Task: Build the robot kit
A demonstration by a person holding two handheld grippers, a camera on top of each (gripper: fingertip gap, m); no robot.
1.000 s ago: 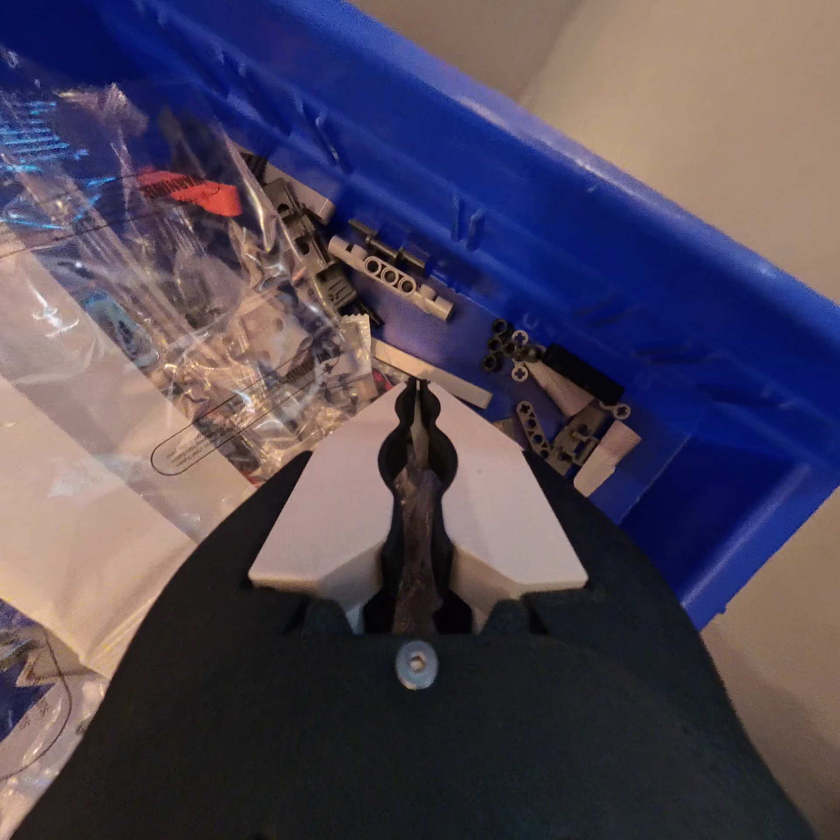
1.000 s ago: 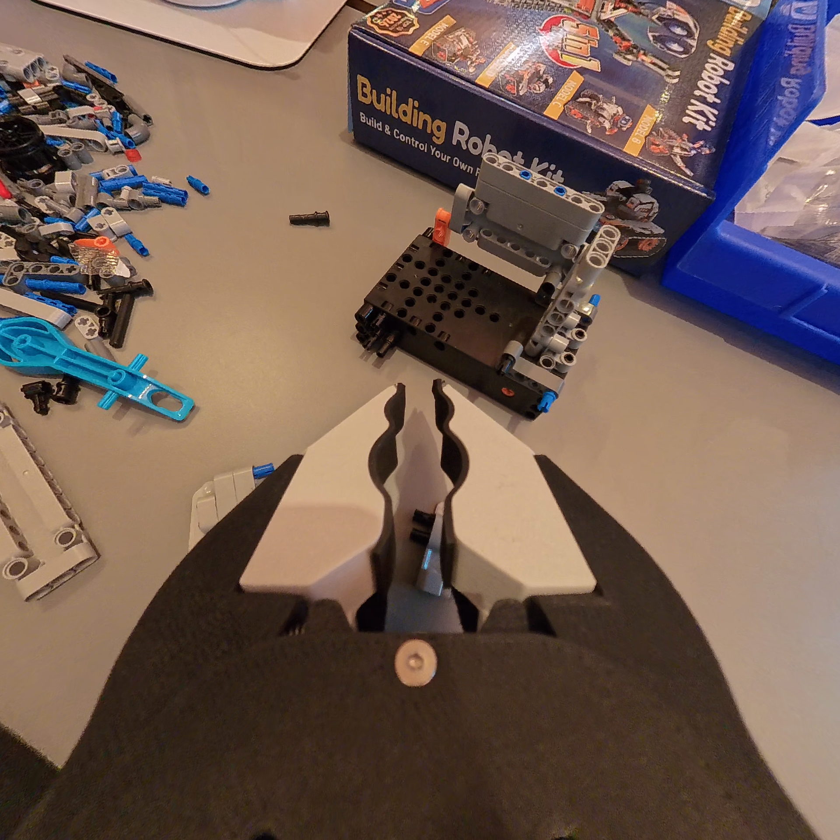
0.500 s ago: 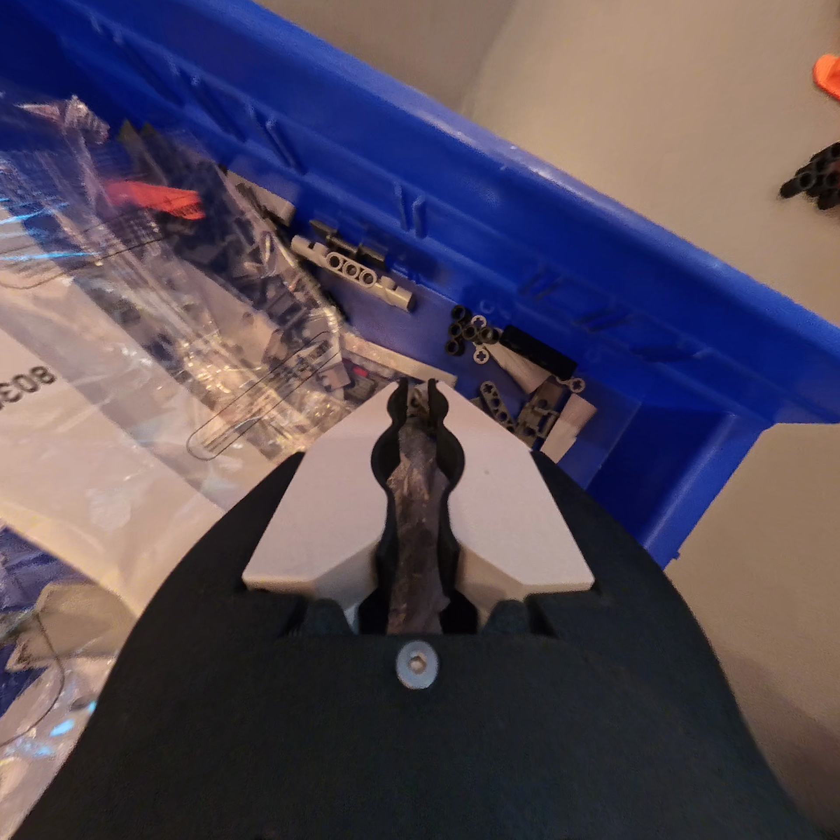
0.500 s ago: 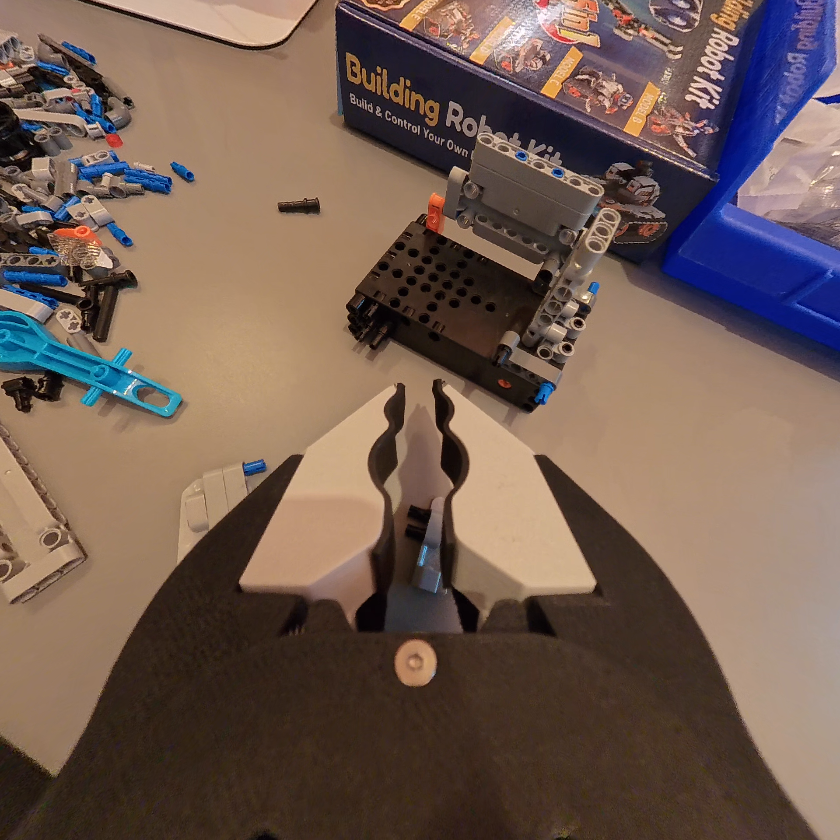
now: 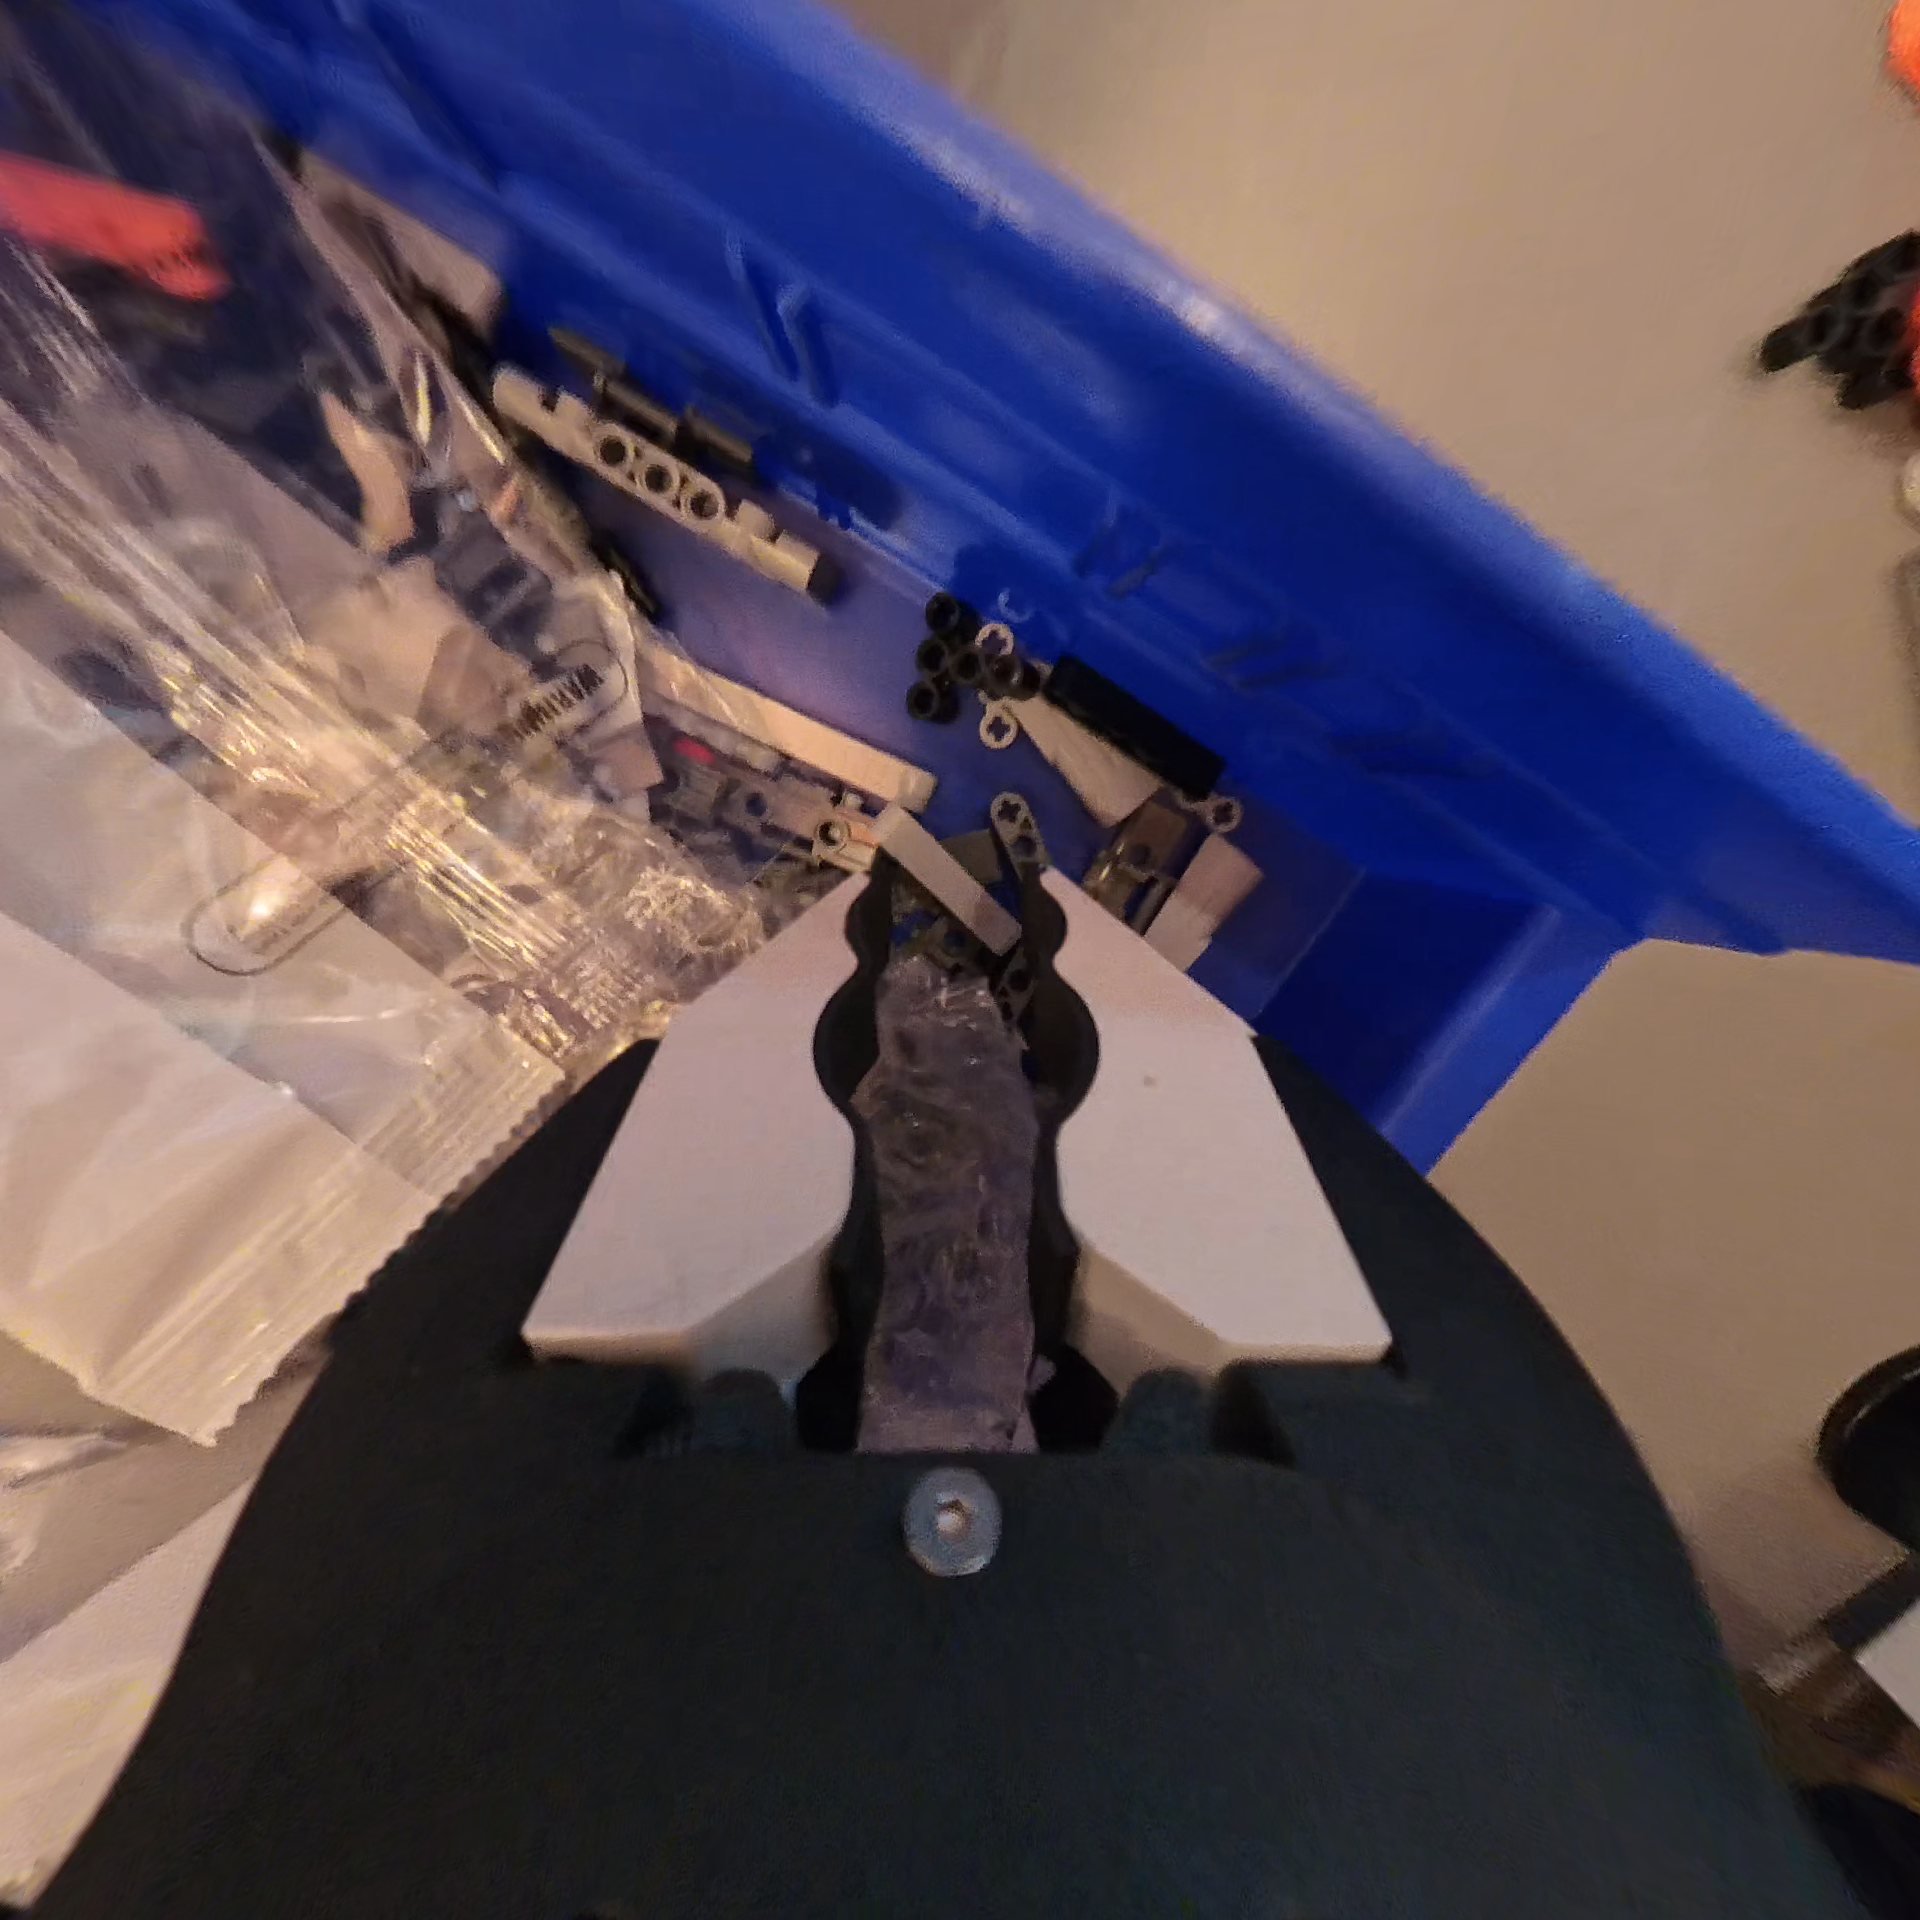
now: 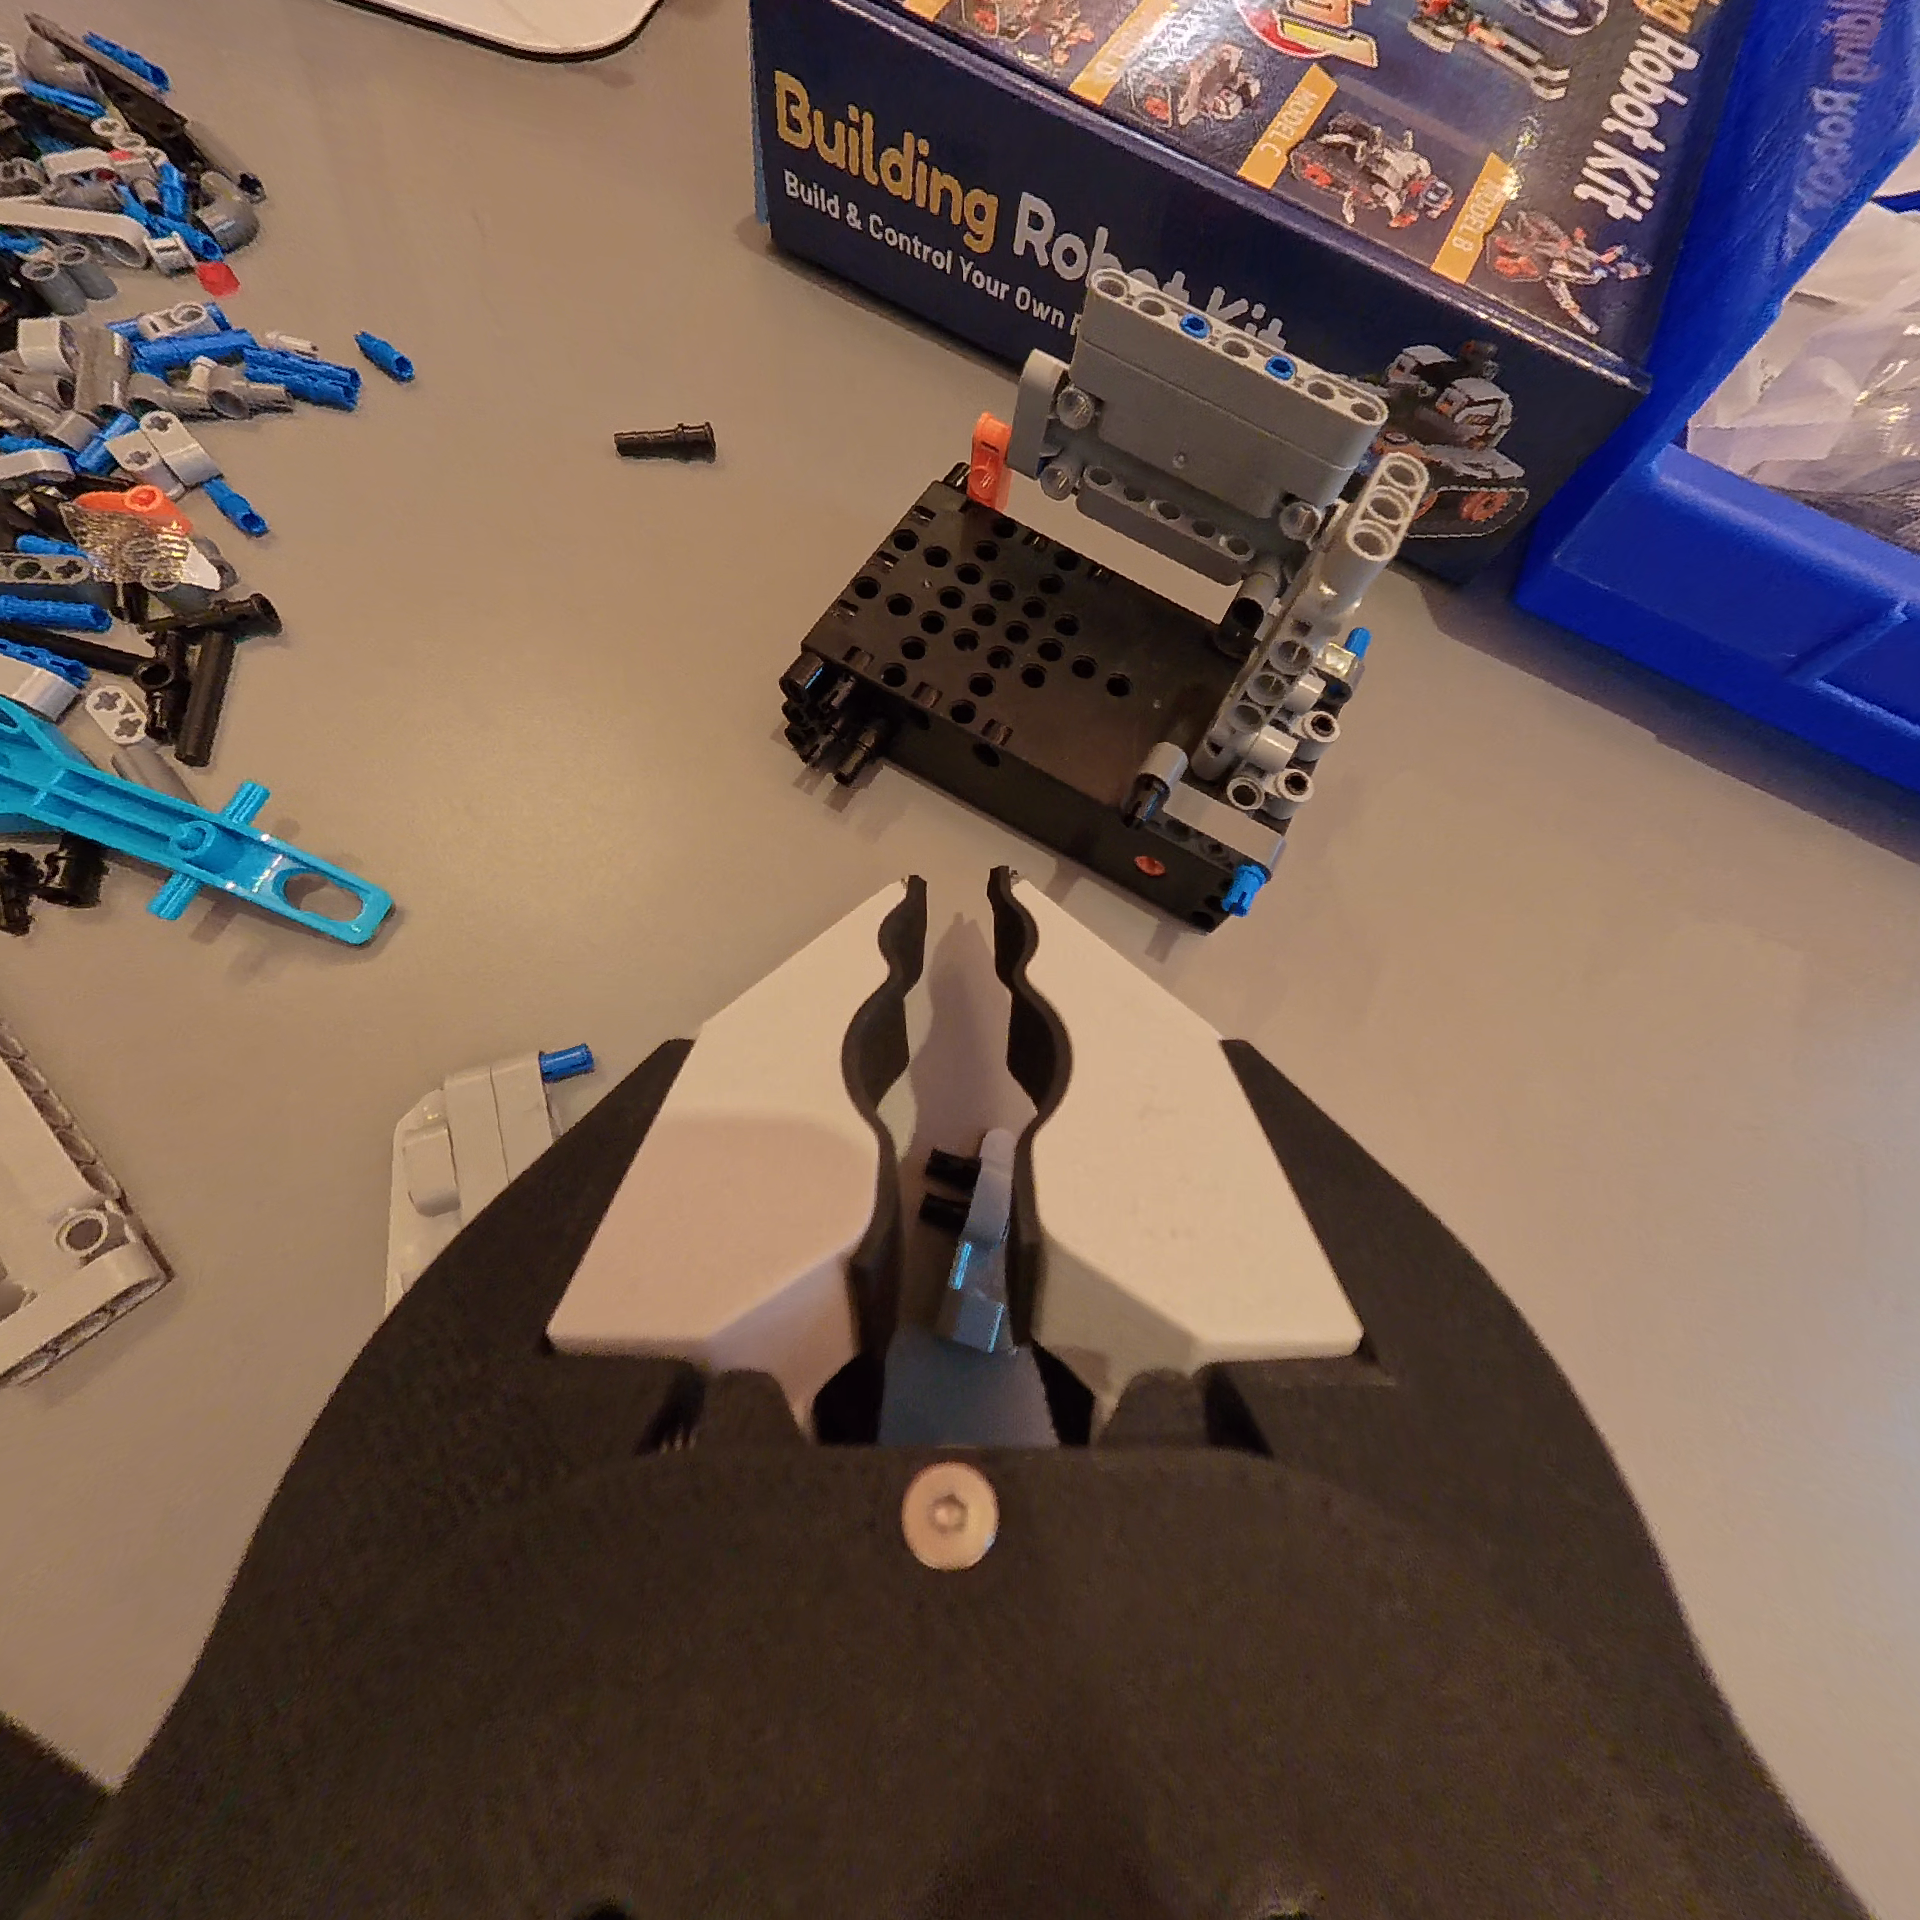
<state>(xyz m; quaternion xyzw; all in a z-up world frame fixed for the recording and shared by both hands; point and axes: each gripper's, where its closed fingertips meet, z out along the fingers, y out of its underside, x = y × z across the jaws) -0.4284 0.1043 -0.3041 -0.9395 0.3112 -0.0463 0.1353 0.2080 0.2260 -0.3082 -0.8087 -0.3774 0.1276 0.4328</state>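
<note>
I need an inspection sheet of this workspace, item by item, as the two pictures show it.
Surface: grey table.
Job's things: half-built black and grey model; blue bin holding clear plastic bags and loose parts.
Clutter: pile of small parts at left; printed box behind the model.
Claws: left claw has crumpled plastic between its jaws, grip unclear; right claw holds a grey piece with black pins.
Cables: nothing seen.
Surroundings: nothing seen.
</note>
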